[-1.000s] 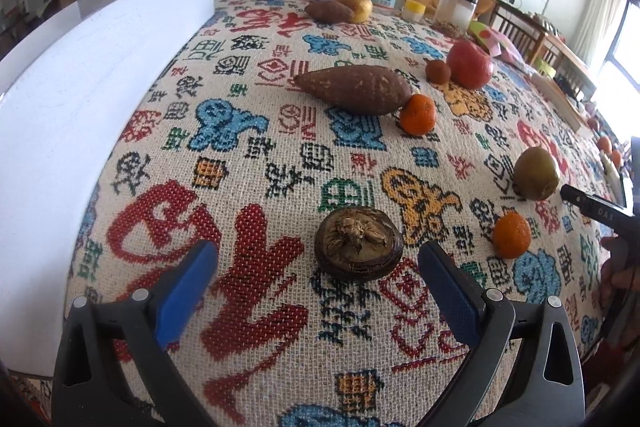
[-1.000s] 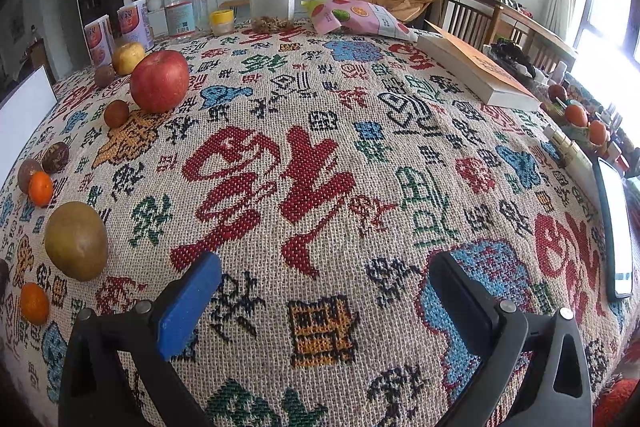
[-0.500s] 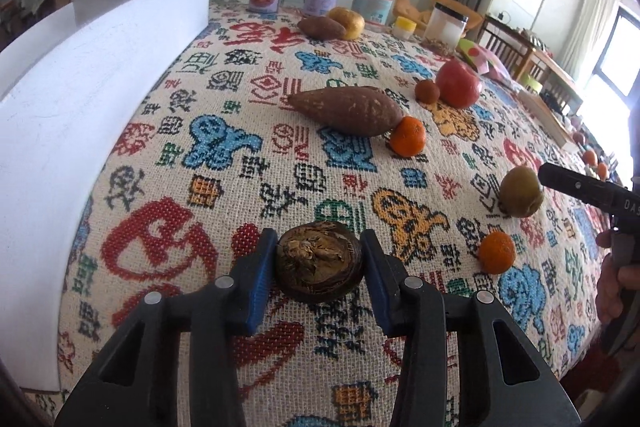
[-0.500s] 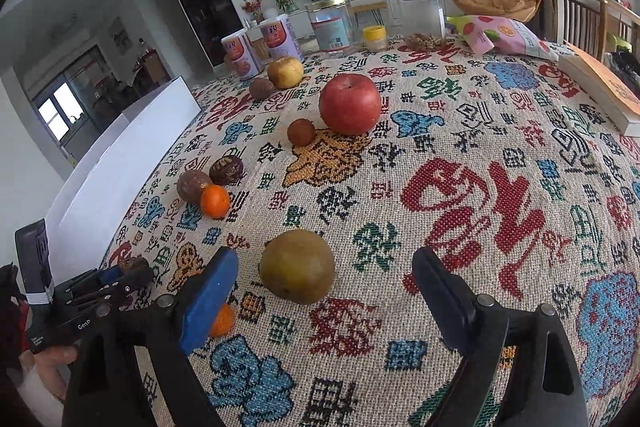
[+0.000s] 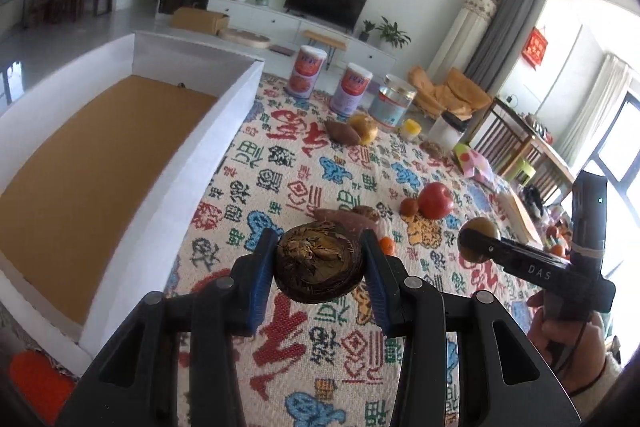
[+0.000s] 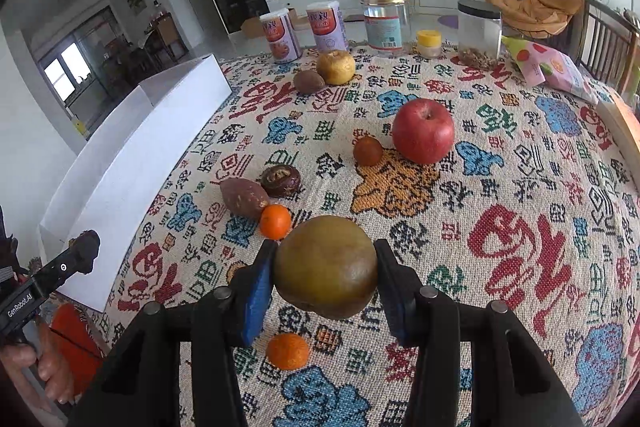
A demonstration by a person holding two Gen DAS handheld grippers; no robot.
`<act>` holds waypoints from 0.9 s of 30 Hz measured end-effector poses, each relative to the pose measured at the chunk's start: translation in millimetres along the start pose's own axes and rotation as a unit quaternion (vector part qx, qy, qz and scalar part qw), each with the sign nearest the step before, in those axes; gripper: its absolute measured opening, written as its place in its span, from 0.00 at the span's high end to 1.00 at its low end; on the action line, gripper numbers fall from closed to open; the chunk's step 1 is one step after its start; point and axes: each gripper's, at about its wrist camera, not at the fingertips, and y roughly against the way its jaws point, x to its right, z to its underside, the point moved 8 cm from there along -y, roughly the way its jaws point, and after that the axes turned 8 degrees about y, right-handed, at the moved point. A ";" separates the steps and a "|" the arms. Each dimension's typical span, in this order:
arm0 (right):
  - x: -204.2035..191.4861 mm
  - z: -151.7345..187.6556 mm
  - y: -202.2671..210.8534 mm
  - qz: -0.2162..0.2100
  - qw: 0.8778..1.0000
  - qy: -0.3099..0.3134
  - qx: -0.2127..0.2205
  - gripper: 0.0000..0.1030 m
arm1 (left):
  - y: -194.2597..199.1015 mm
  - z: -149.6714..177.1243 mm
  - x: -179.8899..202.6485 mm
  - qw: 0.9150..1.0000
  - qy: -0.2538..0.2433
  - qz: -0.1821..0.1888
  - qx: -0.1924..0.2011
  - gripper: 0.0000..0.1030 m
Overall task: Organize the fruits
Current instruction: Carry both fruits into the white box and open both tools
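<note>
My left gripper point(image 5: 320, 247) is shut on a dark brown wrinkled fruit point(image 5: 319, 269), held above the patterned cloth beside the white box point(image 5: 224, 131). My right gripper point(image 6: 325, 255) has an olive-brown round fruit point(image 6: 326, 273) between its blue pads. Its jaws are closing and the pads press on the fruit's sides, which hangs just above the cloth. On the cloth lie a red apple point(image 6: 423, 136), a sweet potato point(image 6: 243, 197), another dark fruit point(image 6: 281, 180) and two tangerines point(image 6: 275, 221) point(image 6: 288, 351).
The white box has a bare brown floor point(image 5: 92, 163) and low walls along the table's left side. Two cans point(image 6: 282, 35), jars point(image 6: 386, 21) and a yellow fruit point(image 6: 336, 67) stand at the far edge. A snack bag point(image 6: 548, 67) lies at the back right.
The left gripper closed on the dark fruit and lifted it, so the box's inside now shows. The right gripper swung over to the olive-brown fruit and closed around it.
</note>
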 end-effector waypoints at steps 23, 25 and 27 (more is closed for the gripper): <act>-330.9 -70.4 -98.7 -0.203 0.965 0.159 -0.052 0.50 | 0.1 -35.2 -196.0 0.969 0.080 -0.234 -0.017 0.29; -311.6 -77.3 -80.5 -0.198 0.968 0.154 -0.027 0.42 | 2.0 -41.7 -174.7 0.969 0.040 -0.244 0.009 0.21; -282.0 -78.7 -64.0 -0.179 0.970 0.162 -0.003 0.35 | -0.2 -47.8 -147.2 0.971 -0.002 -0.235 0.039 0.14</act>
